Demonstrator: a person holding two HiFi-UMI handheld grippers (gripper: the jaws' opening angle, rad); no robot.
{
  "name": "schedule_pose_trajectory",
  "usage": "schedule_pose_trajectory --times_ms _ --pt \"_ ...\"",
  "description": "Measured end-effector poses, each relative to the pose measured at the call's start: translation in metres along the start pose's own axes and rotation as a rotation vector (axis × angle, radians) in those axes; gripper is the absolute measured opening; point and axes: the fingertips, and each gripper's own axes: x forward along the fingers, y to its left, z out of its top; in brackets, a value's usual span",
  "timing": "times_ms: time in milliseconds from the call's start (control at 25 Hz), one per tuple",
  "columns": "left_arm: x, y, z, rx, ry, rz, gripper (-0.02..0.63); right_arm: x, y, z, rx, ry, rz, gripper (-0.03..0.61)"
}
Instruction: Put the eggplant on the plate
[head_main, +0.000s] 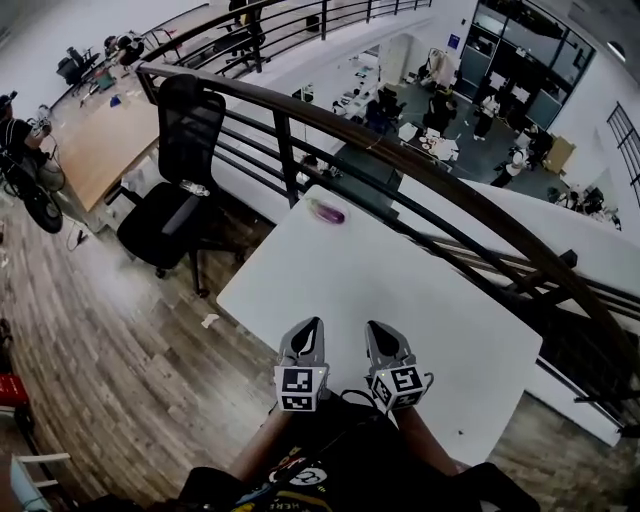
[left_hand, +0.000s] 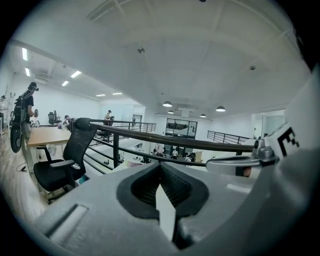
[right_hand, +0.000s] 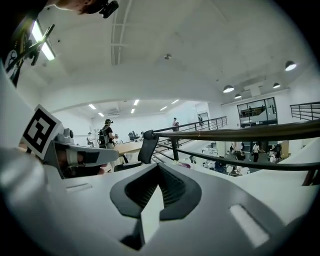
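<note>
Black office chair (head_main: 178, 190) stands at the upper left, beside the white table (head_main: 420, 300), whose far edge just above frame centre carries the purple eggplant (head_main: 327, 211). At bottom centre, well apart from it, the left gripper (head_main: 313, 324) and right gripper (head_main: 373, 328) sit side by side, each with jaws closed together on nothing.

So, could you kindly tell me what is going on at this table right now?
A person holds a gripper in each hand, drawn in close to their body at the near edge of the white table. The left gripper and the right gripper are both shut, with nothing between their jaws. The eggplant lies untouched at the table's far end, by the railing. No plate shows in any view.
</note>
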Motion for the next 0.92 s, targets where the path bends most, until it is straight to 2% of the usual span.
schedule_pose_trajectory --times_ms 200,560,920 --pt "-0.010 -0.024 -0.007 0.026 0.011 -0.001 0.006 -0.024 -0.011 -0.006 -0.013 0.006 0.004 0.002" --pt "-0.024 -0.036 -0.003 0.022 -0.014 0.031 0.006 -0.037 -0.002 0.000 -0.036 -0.015 0.059 0.002" --pt "-0.031 -0.049 -0.007 0.025 -0.014 0.043 0.006 -0.049 -0.008 -0.004 -0.047 -0.003 0.072 0.002"
